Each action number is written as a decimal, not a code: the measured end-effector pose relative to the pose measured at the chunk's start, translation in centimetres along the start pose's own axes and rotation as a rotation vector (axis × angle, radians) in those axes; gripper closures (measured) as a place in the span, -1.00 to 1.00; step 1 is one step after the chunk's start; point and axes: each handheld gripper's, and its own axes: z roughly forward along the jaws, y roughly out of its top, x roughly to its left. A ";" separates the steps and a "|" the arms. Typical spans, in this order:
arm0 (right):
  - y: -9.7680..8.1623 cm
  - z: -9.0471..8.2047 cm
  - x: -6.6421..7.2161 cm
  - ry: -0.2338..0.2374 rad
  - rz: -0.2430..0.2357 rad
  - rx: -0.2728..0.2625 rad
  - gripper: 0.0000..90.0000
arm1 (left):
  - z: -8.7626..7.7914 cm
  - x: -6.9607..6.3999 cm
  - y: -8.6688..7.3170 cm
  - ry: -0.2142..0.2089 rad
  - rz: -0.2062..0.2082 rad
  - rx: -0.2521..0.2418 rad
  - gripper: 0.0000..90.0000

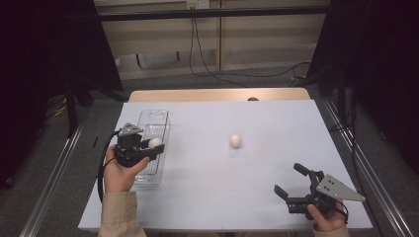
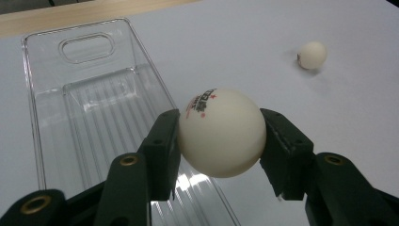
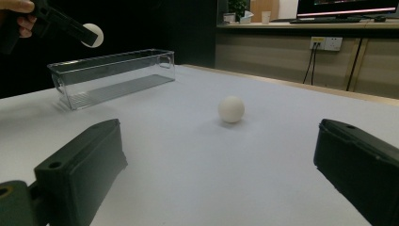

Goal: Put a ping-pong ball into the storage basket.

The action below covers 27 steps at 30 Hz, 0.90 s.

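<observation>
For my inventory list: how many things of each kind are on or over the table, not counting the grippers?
Balls: 2, one held in the left gripper over the bin, one loose on the table.
Clear bins: 1.
Total: 3.

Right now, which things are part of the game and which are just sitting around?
Part of the job:
- held ball, pinched by the left gripper
- clear bin
- loose ball on the table
- right gripper, jaws open

Just lying about:
- wall socket
- cables on the floor
</observation>
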 end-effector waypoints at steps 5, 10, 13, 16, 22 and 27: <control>0.0 0.0 0.0 0.001 0.001 0.000 -0.97 | 0.0 0.0 -0.1 0.002 -0.004 -0.004 0.13; 0.0 0.0 0.0 0.001 0.000 -0.001 -0.97 | 0.1 0.1 -0.2 0.007 -0.007 -0.001 0.13; 0.0 0.0 0.0 0.001 0.002 -0.001 -0.97 | 0.3 0.3 -0.3 0.006 -0.013 0.002 0.13; 0.0 0.0 0.0 0.003 0.001 0.000 -0.97 | 0.4 0.4 -0.4 0.013 -0.019 -0.002 0.13; 0.0 0.0 0.0 0.001 0.002 -0.001 -0.97 | 0.5 0.6 -0.6 0.032 -0.025 0.002 0.13; 0.0 0.0 0.0 0.003 0.000 -0.001 -0.97 | 0.7 0.8 -0.8 0.035 -0.033 0.009 0.13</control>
